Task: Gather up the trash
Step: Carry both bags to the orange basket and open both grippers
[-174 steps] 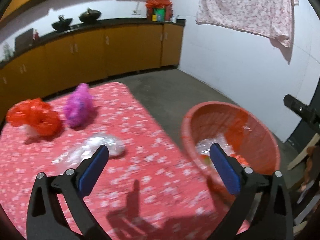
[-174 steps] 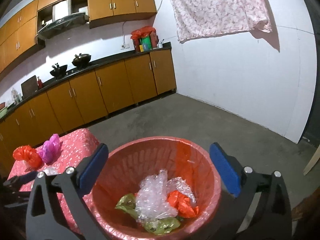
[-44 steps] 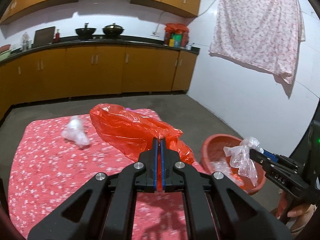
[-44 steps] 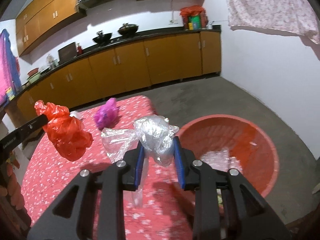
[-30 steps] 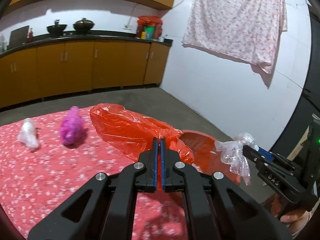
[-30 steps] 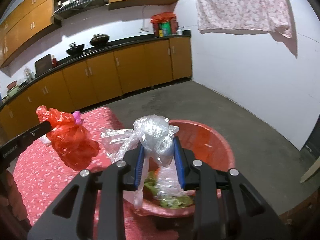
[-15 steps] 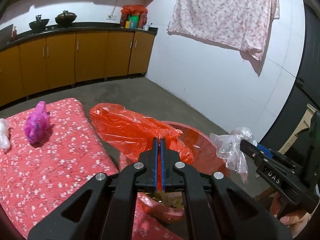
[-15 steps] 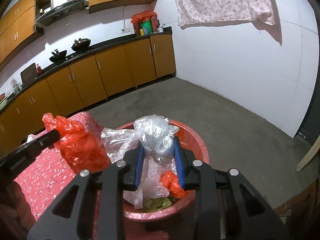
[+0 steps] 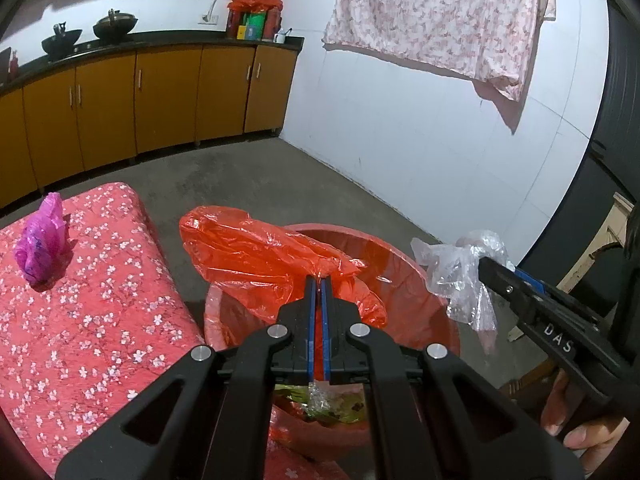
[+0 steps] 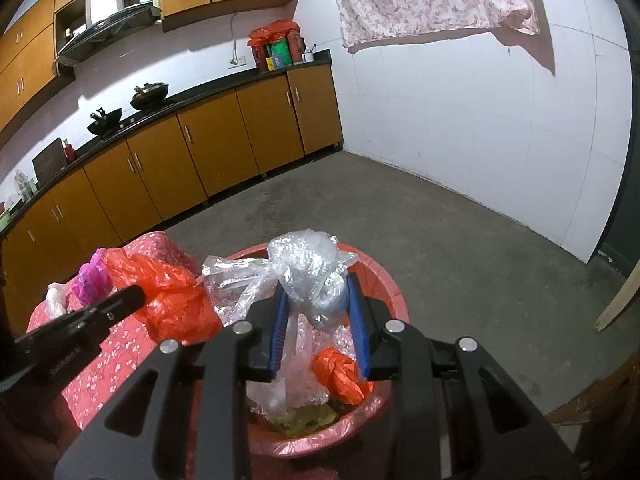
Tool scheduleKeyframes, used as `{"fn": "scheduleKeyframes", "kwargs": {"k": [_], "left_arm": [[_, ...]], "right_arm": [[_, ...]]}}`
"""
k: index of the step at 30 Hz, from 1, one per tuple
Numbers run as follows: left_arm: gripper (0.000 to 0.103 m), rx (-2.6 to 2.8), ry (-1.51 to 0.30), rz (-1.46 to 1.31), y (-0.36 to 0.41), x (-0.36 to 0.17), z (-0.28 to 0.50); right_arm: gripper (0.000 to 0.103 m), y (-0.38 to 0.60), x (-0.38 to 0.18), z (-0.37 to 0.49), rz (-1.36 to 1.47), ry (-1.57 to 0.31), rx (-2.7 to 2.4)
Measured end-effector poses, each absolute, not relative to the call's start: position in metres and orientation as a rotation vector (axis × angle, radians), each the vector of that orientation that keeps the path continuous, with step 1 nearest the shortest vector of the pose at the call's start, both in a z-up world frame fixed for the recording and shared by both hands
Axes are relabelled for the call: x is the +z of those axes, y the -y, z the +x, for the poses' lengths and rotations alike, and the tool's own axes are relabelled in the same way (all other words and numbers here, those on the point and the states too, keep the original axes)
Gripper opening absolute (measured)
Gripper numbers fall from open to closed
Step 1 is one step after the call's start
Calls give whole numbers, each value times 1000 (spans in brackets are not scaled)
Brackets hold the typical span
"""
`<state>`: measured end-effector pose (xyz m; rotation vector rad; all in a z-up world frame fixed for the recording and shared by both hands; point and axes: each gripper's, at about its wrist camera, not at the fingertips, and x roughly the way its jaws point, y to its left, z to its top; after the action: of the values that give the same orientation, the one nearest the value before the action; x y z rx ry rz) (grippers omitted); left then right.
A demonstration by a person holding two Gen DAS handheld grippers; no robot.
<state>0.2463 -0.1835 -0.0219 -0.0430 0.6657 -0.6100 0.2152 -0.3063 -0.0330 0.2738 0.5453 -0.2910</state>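
Note:
My left gripper (image 9: 319, 280) is shut on a crumpled red plastic bag (image 9: 260, 256), which hangs over the near rim of the red basin (image 9: 432, 276). In the right wrist view my right gripper (image 10: 319, 280) is shut on a clear plastic bag (image 10: 308, 272), held above the same red basin (image 10: 394, 292). Inside the basin lie clear, orange and green scraps. The left gripper (image 10: 132, 296) with its red bag (image 10: 168, 300) shows at the left of that view. The right gripper (image 9: 486, 264) and its clear bag (image 9: 456, 272) show at the right of the left wrist view.
A table under a red flowered cloth (image 9: 80, 320) stands left of the basin. On it lie a purple bag (image 9: 40, 248) and a small white bag (image 10: 54, 298). Orange cabinets (image 9: 160, 100) line the back wall. A flowered sheet (image 9: 440, 20) hangs on the white wall.
Both grippers have swung right, away from the table and over the basin, each still gripping its bag. The basin now lies directly under the bags.

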Motion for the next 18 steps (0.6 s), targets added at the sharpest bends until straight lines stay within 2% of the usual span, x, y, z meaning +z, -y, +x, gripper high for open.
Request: {"fn": "scheduleKeyframes", "kwargs": {"k": [7, 12, 14, 15, 18], "left_arm": [[2, -633, -688, -37, 190, -27, 248], [3, -643, -725, -48, 189, -33, 250], [7, -637, -739, -53, 187, -36, 252], [14, -633, -743, -59, 184, -37, 252], [46, -617, -744, -81, 177, -38, 252]], "right_arm": [[29, 308, -33, 219, 283, -541, -288], [35, 313, -34, 221, 316, -544, -273], [40, 314, -35, 221, 324, -547, -269], [41, 314, -35, 222, 326, -548, -269], [46, 314, -36, 222, 332, -551, -266]]}}
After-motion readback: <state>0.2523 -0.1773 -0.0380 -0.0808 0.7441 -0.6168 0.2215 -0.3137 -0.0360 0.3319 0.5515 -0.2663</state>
